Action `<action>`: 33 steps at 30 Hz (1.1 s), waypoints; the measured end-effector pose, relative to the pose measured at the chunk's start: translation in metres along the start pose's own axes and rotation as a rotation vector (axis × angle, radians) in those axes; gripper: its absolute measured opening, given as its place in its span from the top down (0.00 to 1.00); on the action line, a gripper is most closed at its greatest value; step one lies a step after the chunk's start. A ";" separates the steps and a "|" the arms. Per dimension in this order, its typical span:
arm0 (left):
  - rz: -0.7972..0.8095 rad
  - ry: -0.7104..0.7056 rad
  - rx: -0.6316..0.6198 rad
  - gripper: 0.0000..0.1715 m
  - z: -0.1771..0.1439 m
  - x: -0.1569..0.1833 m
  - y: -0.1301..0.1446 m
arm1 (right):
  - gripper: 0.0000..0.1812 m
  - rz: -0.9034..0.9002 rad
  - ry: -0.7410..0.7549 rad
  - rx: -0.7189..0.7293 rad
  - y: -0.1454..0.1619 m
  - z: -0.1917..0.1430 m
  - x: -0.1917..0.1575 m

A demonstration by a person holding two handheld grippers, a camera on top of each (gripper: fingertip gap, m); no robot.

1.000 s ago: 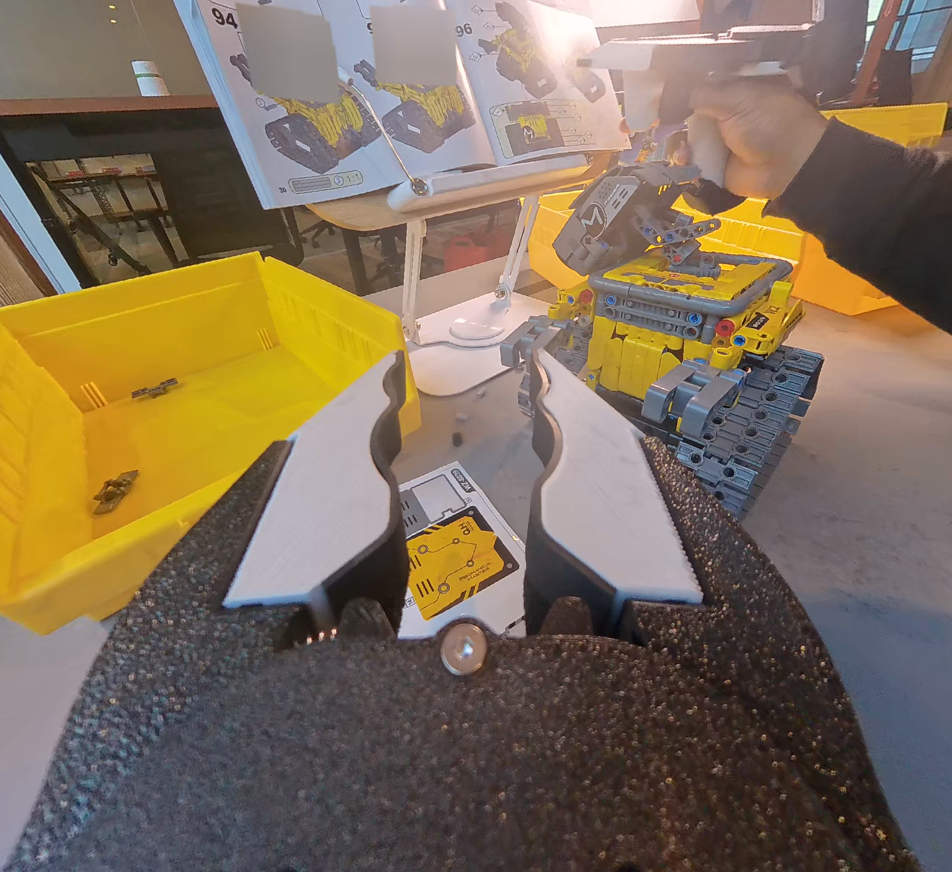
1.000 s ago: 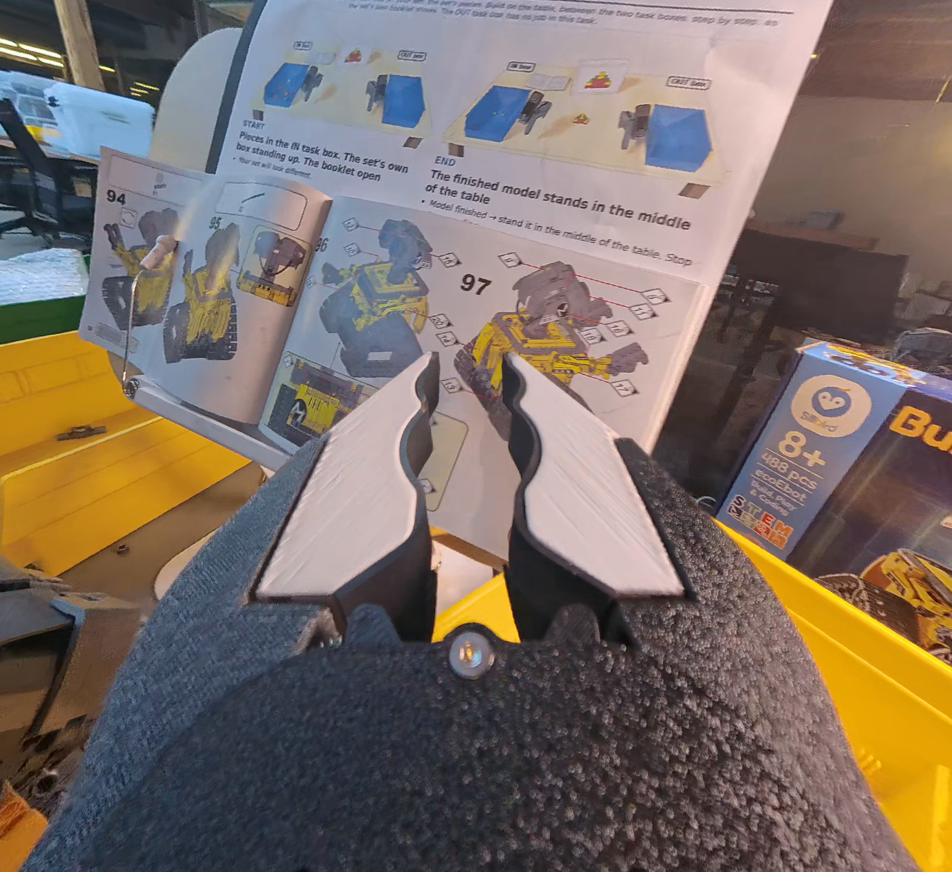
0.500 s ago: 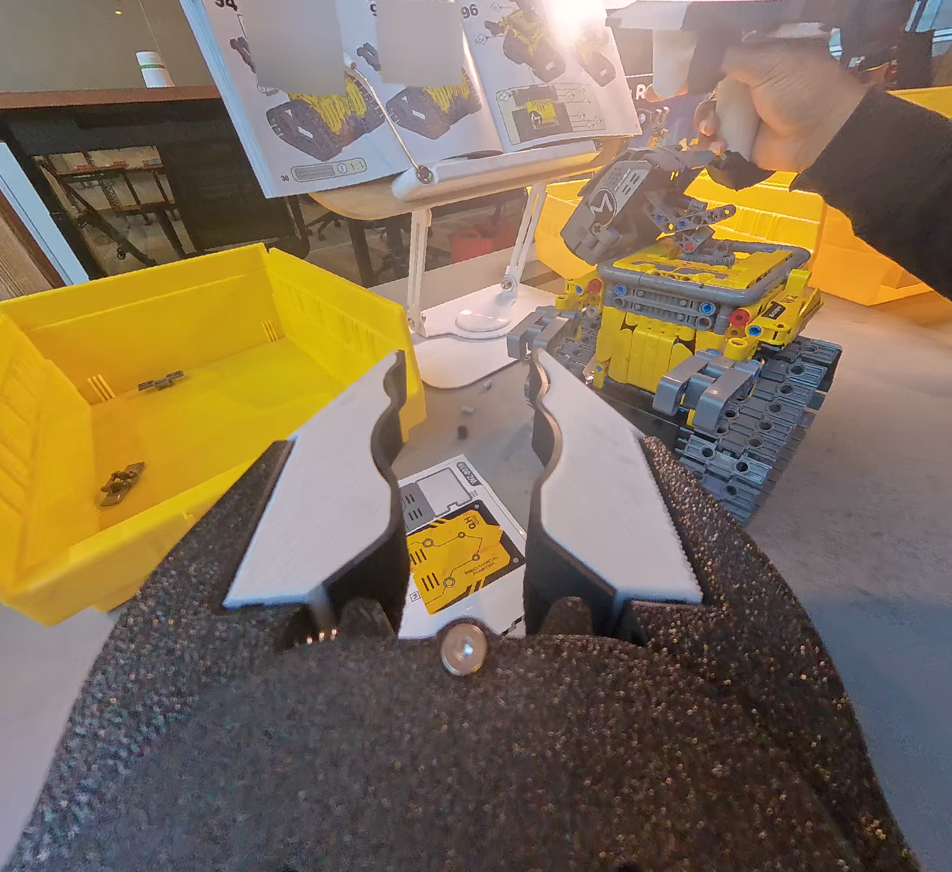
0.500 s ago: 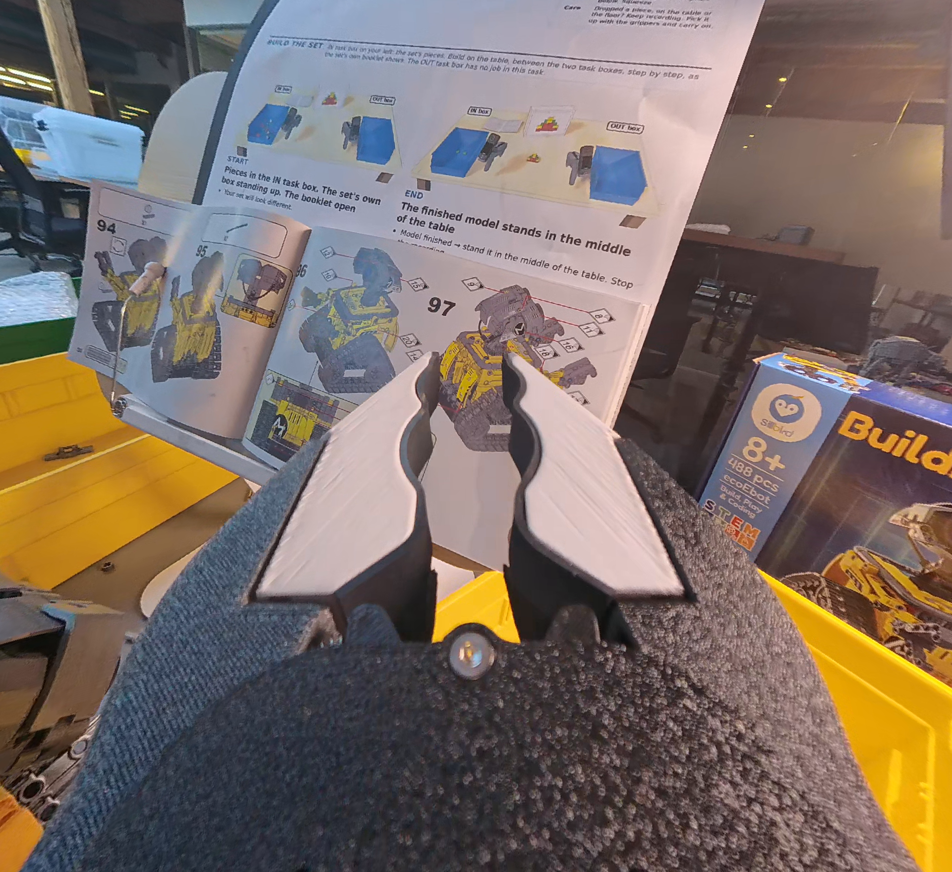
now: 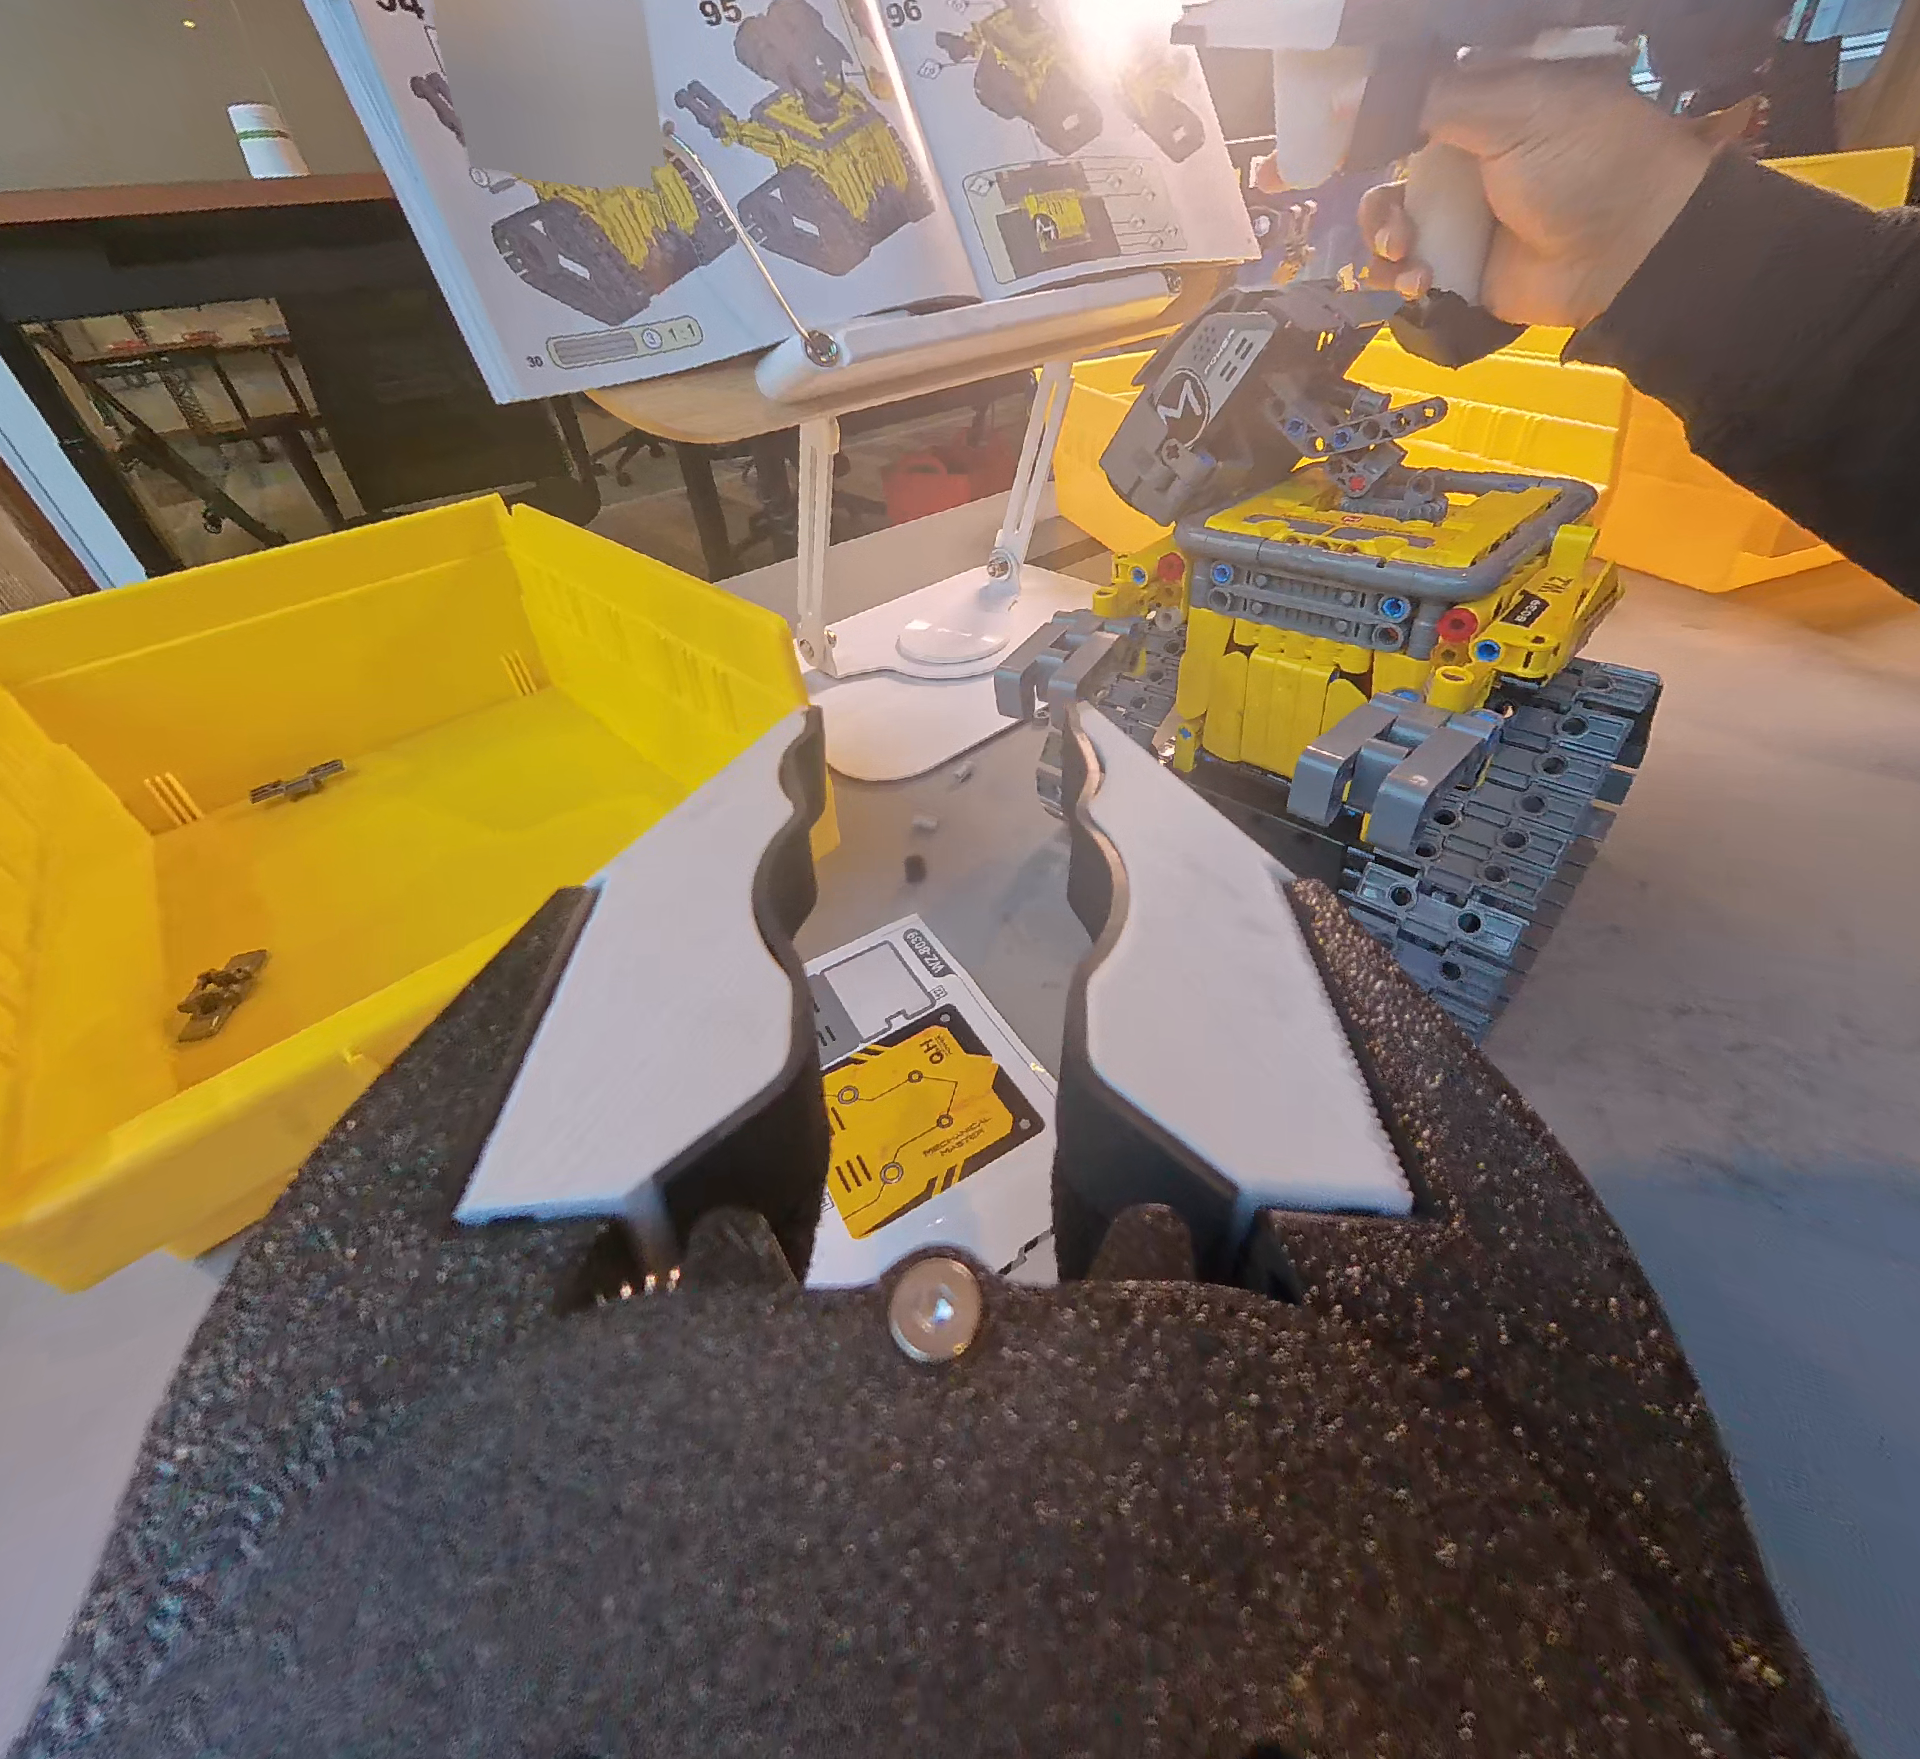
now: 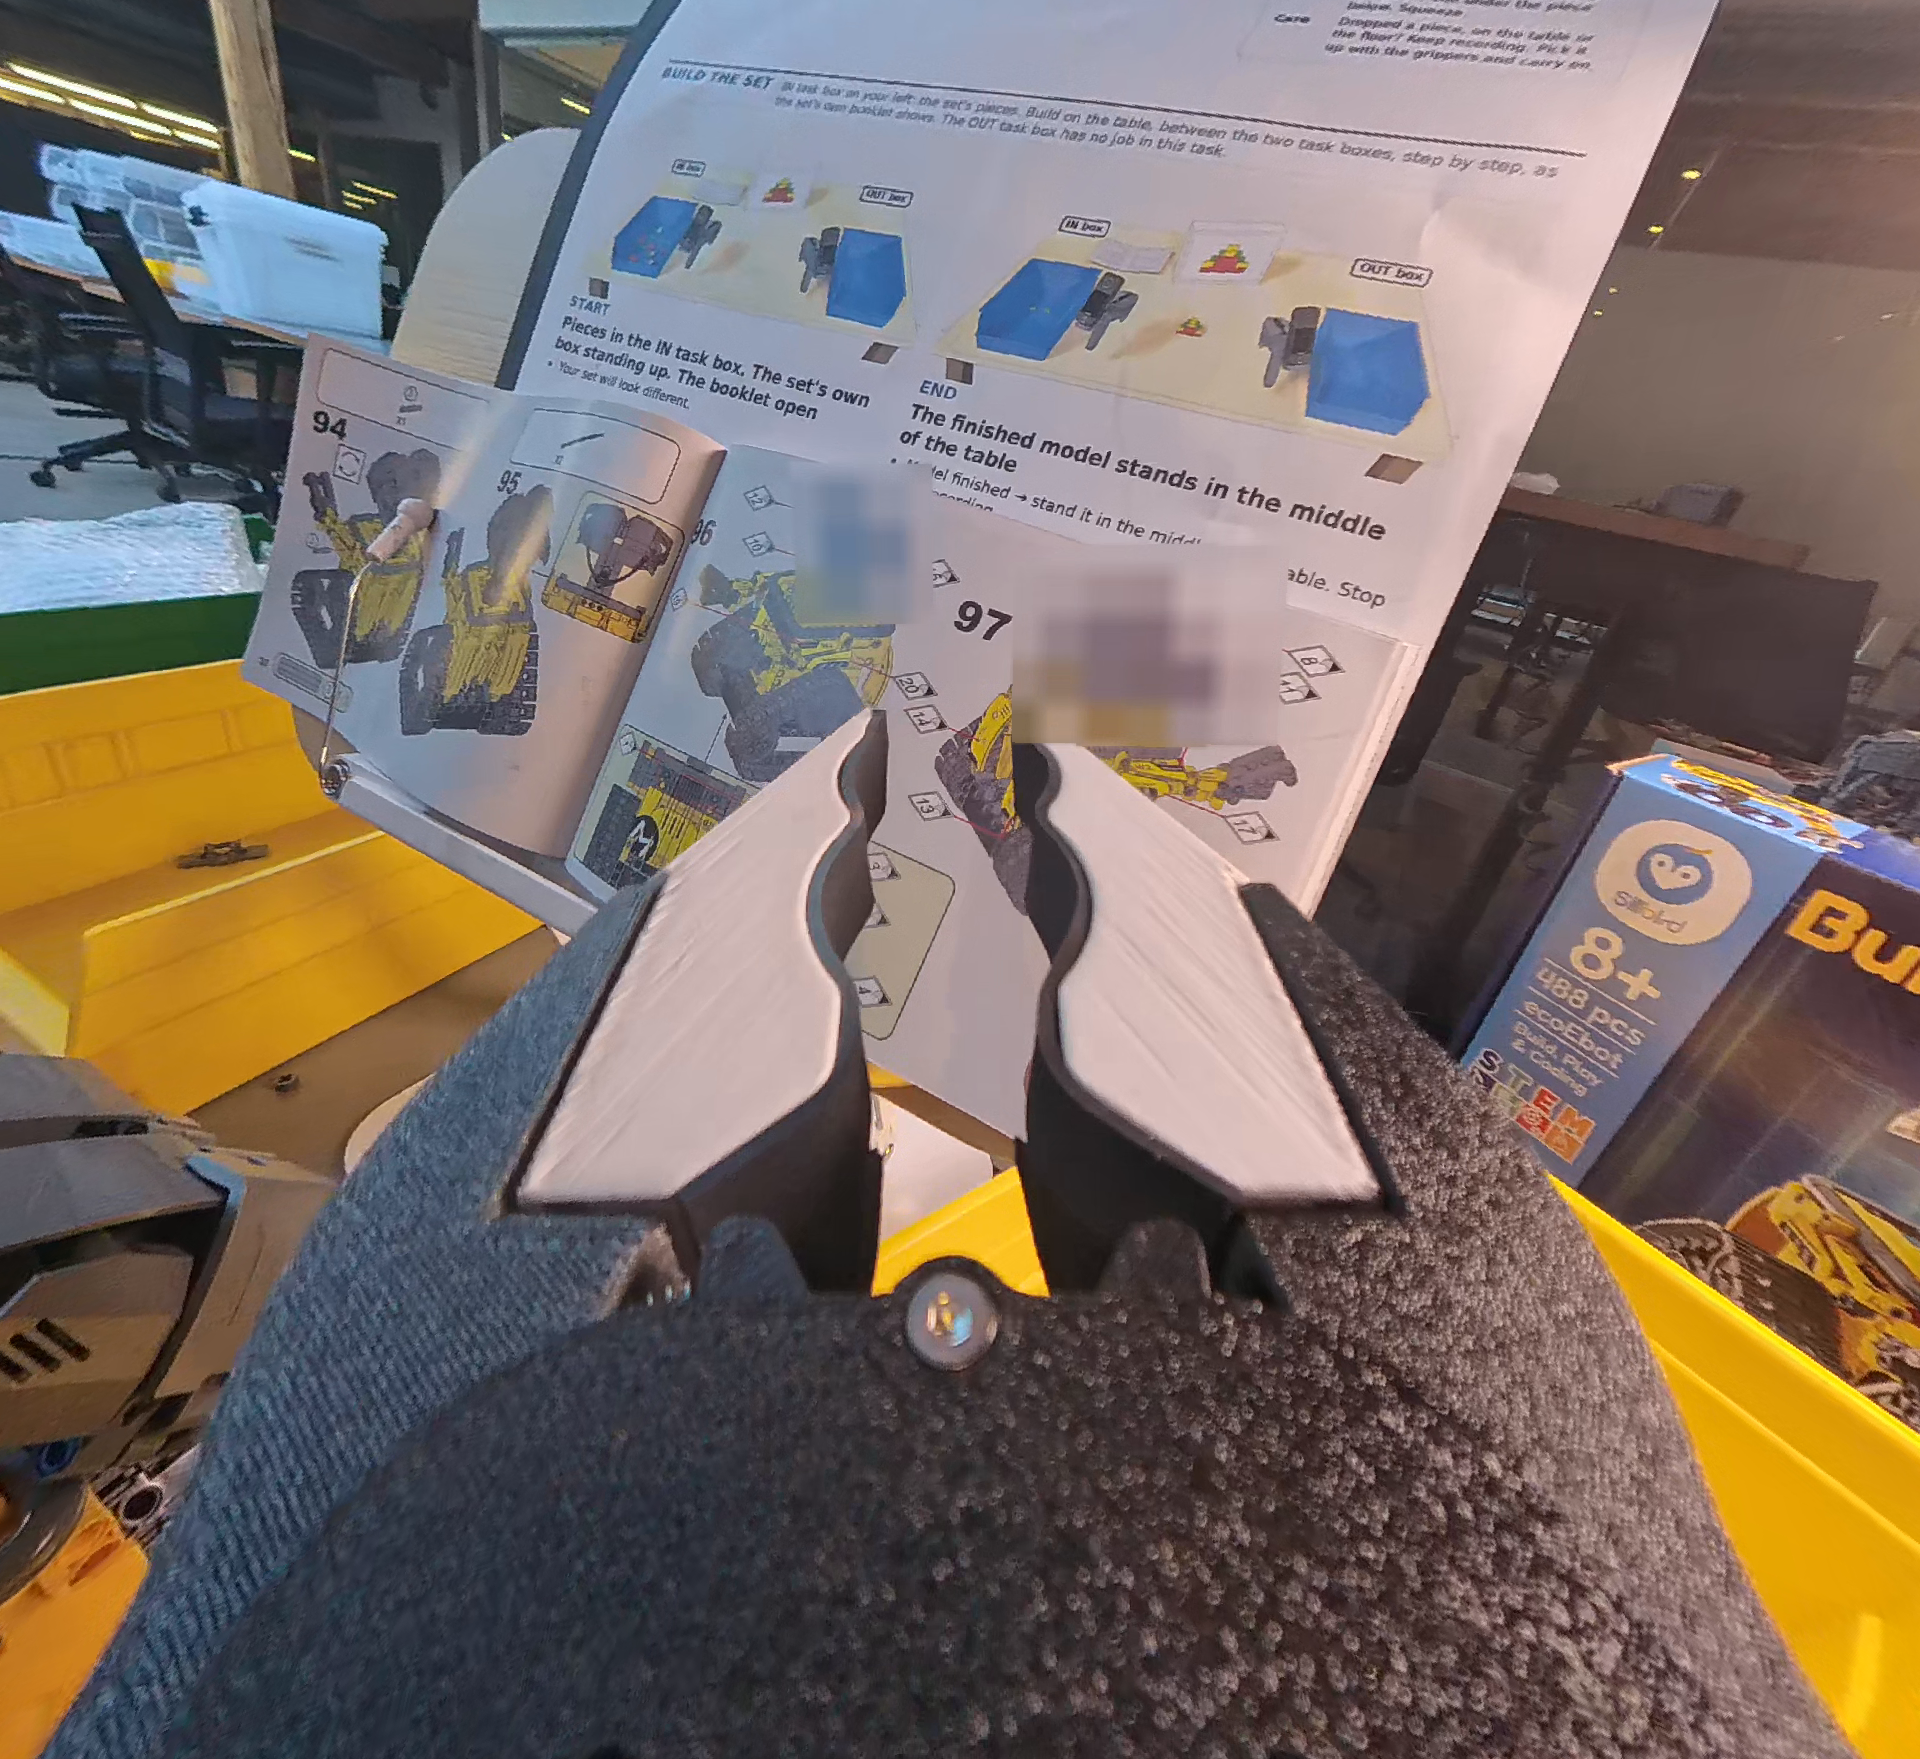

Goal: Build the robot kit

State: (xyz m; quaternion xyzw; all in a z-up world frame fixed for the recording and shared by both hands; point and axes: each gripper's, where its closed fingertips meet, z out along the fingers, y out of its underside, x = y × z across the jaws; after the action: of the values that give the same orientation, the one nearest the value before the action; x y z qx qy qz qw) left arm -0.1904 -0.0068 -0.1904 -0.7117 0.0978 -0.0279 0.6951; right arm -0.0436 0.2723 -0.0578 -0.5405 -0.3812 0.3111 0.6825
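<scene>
My left gripper [image 5: 935,743] is open and empty, low over the grey table. A sticker sheet [image 5: 920,1086] lies under its jaws. Just right of its fingertips stands a yellow and grey tracked robot model [image 5: 1351,670] with a dark grey head [image 5: 1216,400]. A hand holds my right gripper [image 5: 1247,21] above that head. In the right wrist view, my right gripper [image 6: 951,743] has its jaws a little apart and empty, pointing at the open instruction booklet [image 6: 727,670]. The model's head [image 6: 104,1294] shows at its lower left.
A yellow bin [image 5: 644,608] on the left holds two small grey pieces [image 5: 218,977]. The booklet [image 5: 727,151] rests on a white stand [image 5: 894,712], with a large printed sheet [image 6: 1143,151] behind. A few tiny pieces [image 5: 914,868] lie on the table. A product box [image 6: 1662,1034] stands in another yellow bin [image 6: 1766,1501]. Spacing between my two grippers at the tips: around 35 cm.
My right gripper has risen a little above the model's head and its view has shifted slightly. My left gripper has hardly moved. Both pairs of jaws stand as before.
</scene>
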 end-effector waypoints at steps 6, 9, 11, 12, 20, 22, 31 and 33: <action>-0.004 0.008 0.012 0.74 -0.001 0.001 -0.002 | 0.87 0.016 -0.020 -0.004 0.003 0.001 -0.001; -0.006 0.009 0.016 0.74 -0.001 0.001 -0.003 | 0.87 0.033 -0.086 -0.006 0.004 0.002 -0.010; -0.005 0.009 0.017 0.74 -0.001 0.001 -0.003 | 0.88 0.053 -0.172 -0.001 0.003 0.001 -0.022; -0.005 0.009 0.018 0.74 -0.001 0.001 -0.003 | 0.88 0.057 -0.220 0.001 0.002 0.000 -0.029; -0.005 0.012 0.020 0.74 -0.001 0.002 -0.004 | 0.61 0.029 -0.979 -0.218 0.017 -0.073 -0.139; -0.002 0.015 0.018 0.74 -0.001 0.003 -0.003 | 0.52 -0.017 -1.052 -0.321 0.033 -0.083 -0.156; 0.008 0.006 0.024 0.74 -0.003 0.001 -0.005 | 0.69 -0.127 -0.951 -0.508 0.068 -0.067 -0.165; 0.006 0.010 0.021 0.74 -0.003 0.002 -0.005 | 0.72 -0.162 -0.908 -0.553 0.069 -0.068 -0.158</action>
State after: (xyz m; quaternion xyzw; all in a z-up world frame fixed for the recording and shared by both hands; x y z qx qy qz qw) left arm -0.1889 -0.0097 -0.1859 -0.7040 0.1030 -0.0303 0.7020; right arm -0.0680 0.1210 -0.1628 -0.4798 -0.7463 0.3480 0.3030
